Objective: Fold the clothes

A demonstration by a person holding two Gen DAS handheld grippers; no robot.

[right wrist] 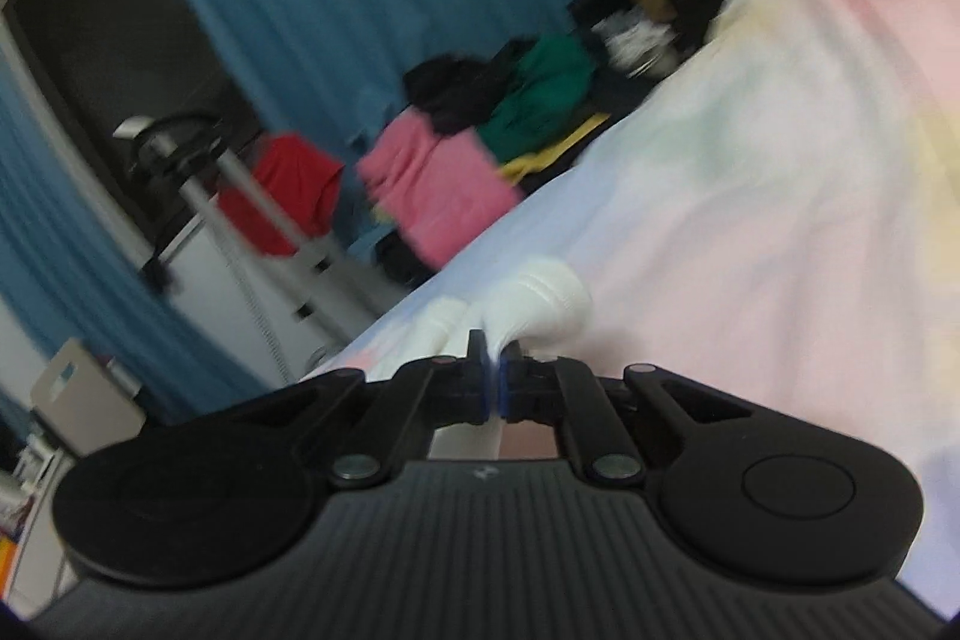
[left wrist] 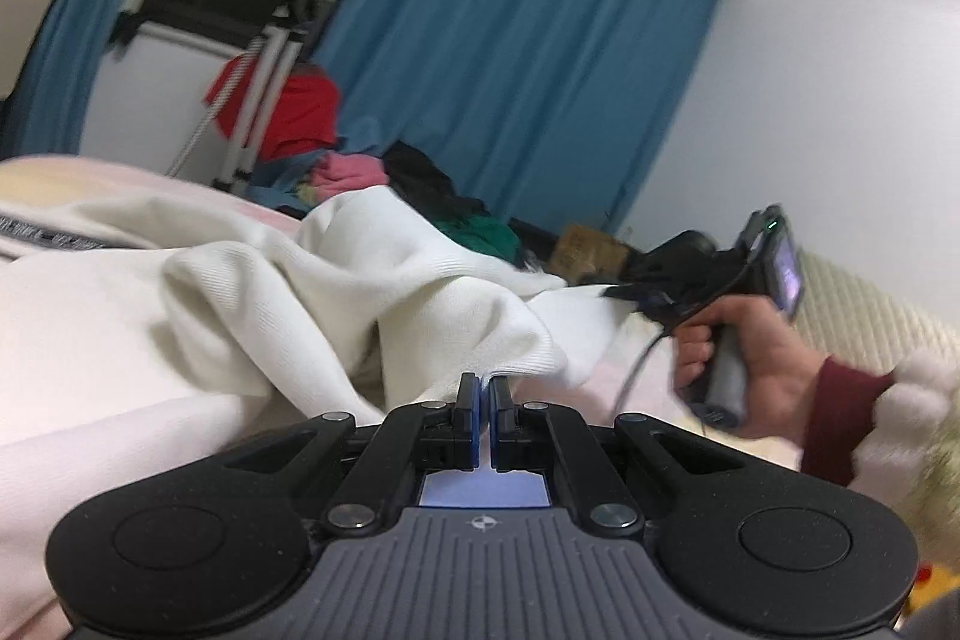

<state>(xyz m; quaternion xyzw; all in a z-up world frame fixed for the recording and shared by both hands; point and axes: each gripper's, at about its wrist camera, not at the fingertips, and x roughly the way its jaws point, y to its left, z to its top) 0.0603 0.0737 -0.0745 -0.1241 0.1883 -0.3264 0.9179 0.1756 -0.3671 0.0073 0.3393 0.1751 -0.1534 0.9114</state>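
A white garment (left wrist: 252, 292) lies rumpled across the bed in the left wrist view. My left gripper (left wrist: 485, 381) is shut on a fold of its edge. My right gripper (right wrist: 493, 353) is shut on another bunched white piece of the garment (right wrist: 534, 301) just above the bed; the view is blurred. The right gripper's body also shows in the left wrist view (left wrist: 708, 274), held in a hand at the right, with its fingertips hidden against the cloth.
The bed has a pastel pink, blue and yellow sheet (right wrist: 750, 196). A pile of pink, green, black and red clothes (right wrist: 468, 142) lies beyond the bed's far edge. A tripod (right wrist: 252, 208) stands by blue curtains (left wrist: 528, 58) and a dark window.
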